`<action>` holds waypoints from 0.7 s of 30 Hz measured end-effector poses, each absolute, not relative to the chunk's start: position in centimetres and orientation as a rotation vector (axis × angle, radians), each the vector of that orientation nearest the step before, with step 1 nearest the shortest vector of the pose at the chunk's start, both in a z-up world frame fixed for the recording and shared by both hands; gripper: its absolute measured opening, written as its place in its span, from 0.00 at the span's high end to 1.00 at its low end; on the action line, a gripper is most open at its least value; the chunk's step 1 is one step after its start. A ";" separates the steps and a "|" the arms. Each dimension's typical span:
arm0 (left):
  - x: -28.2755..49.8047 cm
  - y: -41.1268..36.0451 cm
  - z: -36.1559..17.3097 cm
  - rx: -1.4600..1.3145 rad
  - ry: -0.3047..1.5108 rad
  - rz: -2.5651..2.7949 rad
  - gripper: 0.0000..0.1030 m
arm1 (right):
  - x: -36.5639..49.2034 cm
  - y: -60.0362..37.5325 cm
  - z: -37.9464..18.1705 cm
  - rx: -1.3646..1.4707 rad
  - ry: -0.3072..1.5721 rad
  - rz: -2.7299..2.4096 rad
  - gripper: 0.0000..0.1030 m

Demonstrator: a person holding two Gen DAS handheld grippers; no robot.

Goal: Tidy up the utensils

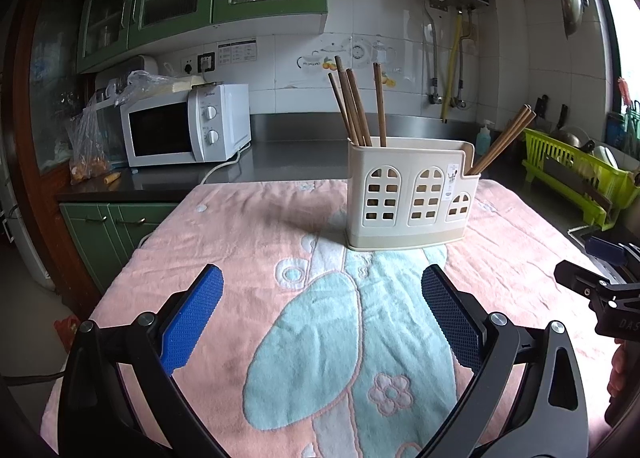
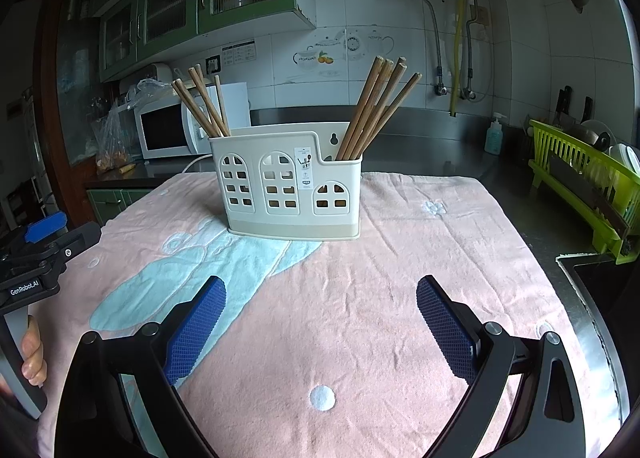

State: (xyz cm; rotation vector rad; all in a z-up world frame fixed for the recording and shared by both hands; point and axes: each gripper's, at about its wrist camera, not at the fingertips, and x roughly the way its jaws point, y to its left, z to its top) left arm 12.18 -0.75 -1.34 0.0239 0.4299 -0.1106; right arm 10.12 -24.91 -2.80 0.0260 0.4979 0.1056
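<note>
1. Standing upright at frame center on the pink towel (image 2: 400, 278): cream utensil holder (image 2: 290, 186).
2. Leaning in its end compartments: two chopstick bundles (image 2: 376, 106), well apart.
3. Hovering wide open, gripping nothing: left claw (image 1: 322, 314), right claw (image 2: 320, 322).

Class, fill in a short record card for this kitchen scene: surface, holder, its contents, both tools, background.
surface: pink towel over a table
holder: cream utensil holder, upright on the towel
contents: left chopsticks in one end compartment, right chopsticks in the other
left tool: open, holding nothing
right tool: open, holding nothing
background: microwave, green dish rack
</note>
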 end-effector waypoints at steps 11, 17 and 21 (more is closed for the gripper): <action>12.2 -0.8 -1.4 0.023 0.430 -0.108 0.05 | 10.1 -24.9 -2.9 0.028 0.498 0.107 0.10; 12.1 -0.8 -1.4 0.025 0.431 -0.108 0.05 | 10.1 -24.8 -3.0 0.026 0.498 0.106 0.10; 12.1 -0.8 -1.4 0.024 0.430 -0.107 0.05 | 10.1 -24.9 -3.0 0.028 0.499 0.106 0.10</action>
